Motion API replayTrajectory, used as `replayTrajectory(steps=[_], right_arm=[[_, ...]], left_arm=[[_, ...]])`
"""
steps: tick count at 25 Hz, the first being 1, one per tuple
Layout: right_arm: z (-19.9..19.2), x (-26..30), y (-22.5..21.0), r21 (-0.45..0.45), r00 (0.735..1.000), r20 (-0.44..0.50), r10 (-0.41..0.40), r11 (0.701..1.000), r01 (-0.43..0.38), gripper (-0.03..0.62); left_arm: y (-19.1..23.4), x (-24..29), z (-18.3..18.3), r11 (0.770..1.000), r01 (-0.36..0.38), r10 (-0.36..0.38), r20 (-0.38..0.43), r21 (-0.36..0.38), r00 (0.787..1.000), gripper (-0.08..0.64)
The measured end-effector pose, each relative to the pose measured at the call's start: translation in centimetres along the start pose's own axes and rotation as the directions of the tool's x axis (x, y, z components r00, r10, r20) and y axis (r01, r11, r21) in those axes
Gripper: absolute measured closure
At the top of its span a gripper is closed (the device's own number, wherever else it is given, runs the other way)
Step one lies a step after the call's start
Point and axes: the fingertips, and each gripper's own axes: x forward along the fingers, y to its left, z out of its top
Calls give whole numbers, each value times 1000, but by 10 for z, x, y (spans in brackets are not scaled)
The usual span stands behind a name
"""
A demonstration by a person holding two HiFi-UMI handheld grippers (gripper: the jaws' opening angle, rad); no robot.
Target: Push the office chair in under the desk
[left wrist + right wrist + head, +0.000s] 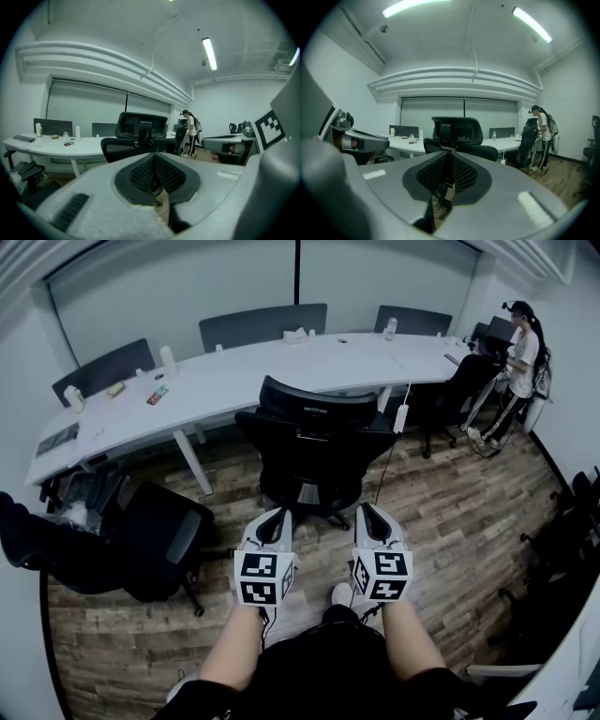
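Our left gripper (274,521) is clenched on nothing. Our right gripper (373,519) has its jaws almost together and is also empty. Both hang short of the chair (314,442) and touch nothing. The chair stands with its back to us, just off the desk (244,381), not yet tucked in. We judge that an off-centre push would swivel it or roll it aside. Its armrests may knock the desk edge, and the adapter (401,417) dangling by its right side could snag.
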Motion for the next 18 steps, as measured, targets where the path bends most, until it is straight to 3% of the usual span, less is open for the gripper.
replayTrajectory(steps=[8, 11, 13, 15, 18], right_arm=[[5, 58, -41, -24, 999, -9, 34, 999, -34, 517], [14, 83, -54, -70, 999, -9, 48, 996, -49, 485], [17, 100, -62, -134, 999, -16, 47, 990, -48, 463], [19, 119, -72, -215, 999, -30, 36, 976, -42, 434], [18, 147, -92, -330, 997, -72, 22, 943, -45, 406]], left_arm=[[16, 58, 23, 998, -18, 17, 13, 66, 1000, 552], [30, 87, 38, 989, -39, 36, 21, 141, 999, 552], [38, 106, 45, 978, -34, 33, 9, 206, 999, 484], [42, 129, 49, 955, -17, 23, -17, 295, 1000, 424], [50, 164, 42, 877, 10, 39, -91, 480, 995, 346]])
